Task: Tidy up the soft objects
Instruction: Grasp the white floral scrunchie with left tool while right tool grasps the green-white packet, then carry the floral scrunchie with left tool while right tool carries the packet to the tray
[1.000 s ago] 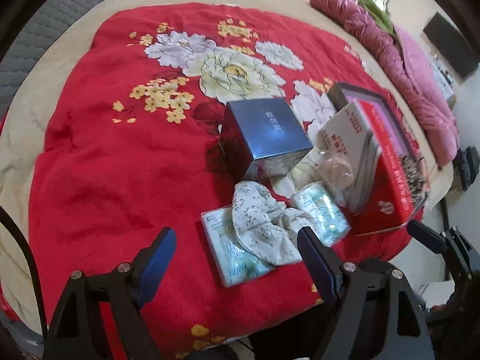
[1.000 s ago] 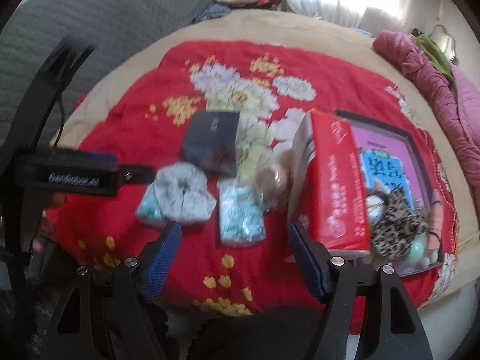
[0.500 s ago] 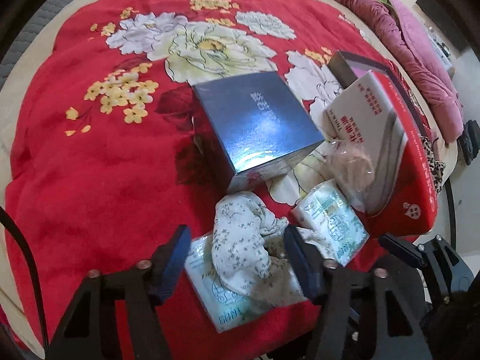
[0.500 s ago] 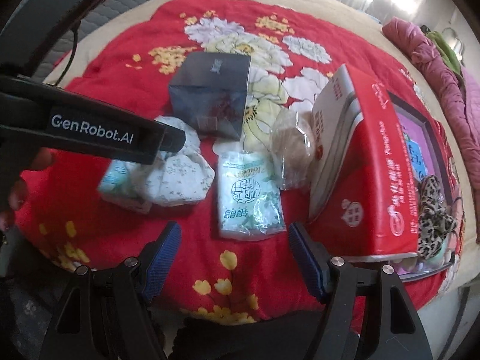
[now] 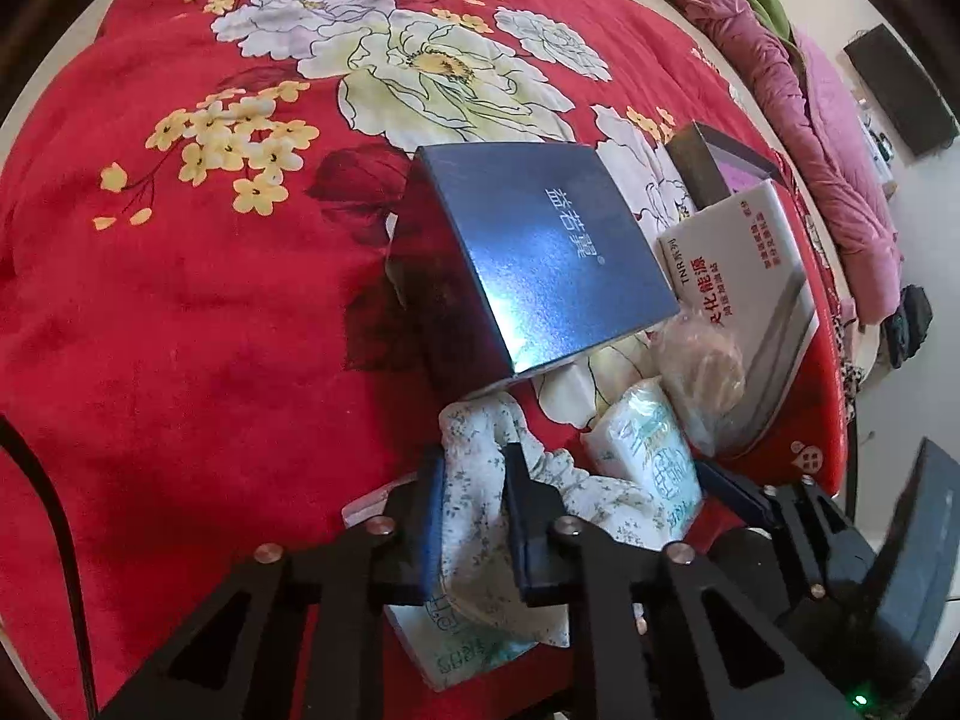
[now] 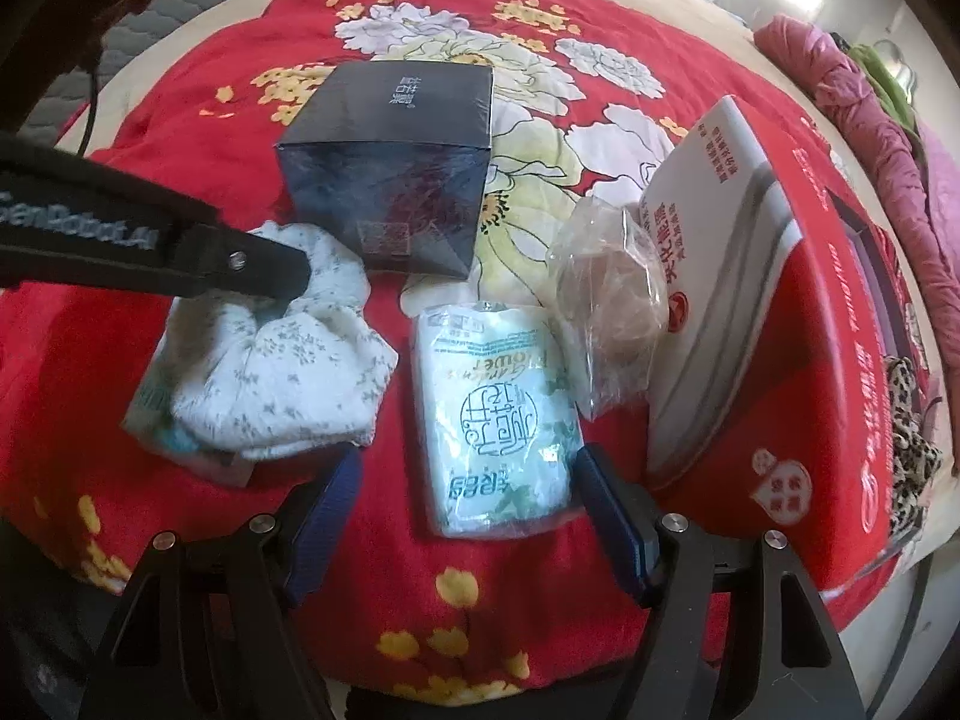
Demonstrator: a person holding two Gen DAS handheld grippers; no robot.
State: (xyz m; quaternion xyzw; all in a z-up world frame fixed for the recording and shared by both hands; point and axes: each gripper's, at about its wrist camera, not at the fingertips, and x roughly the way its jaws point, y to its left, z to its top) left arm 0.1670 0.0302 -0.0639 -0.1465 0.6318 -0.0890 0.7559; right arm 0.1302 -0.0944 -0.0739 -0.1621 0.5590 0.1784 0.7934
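Observation:
My left gripper [image 5: 474,492] is shut on a white floral cloth [image 5: 480,516], which lies over a tissue pack [image 5: 456,648]. In the right wrist view the same cloth [image 6: 276,372] sits at the left with the left gripper's finger [image 6: 240,264] on its top. My right gripper [image 6: 468,516] is open, its pads on either side of the near end of a second tissue pack [image 6: 498,420], low over the red blanket. A clear bag with something brown [image 6: 612,288] lies just right of that pack.
A dark blue box [image 6: 396,168] stands behind the cloth. A red and white carton [image 6: 750,300] leans at the right, beside a tray holding a leopard-print item [image 6: 906,432]. Pink bedding [image 5: 810,120] lies along the far right.
My left gripper moved forward and down onto the floral cloth and closed on it. My right gripper moved closer to the second tissue pack and stayed open.

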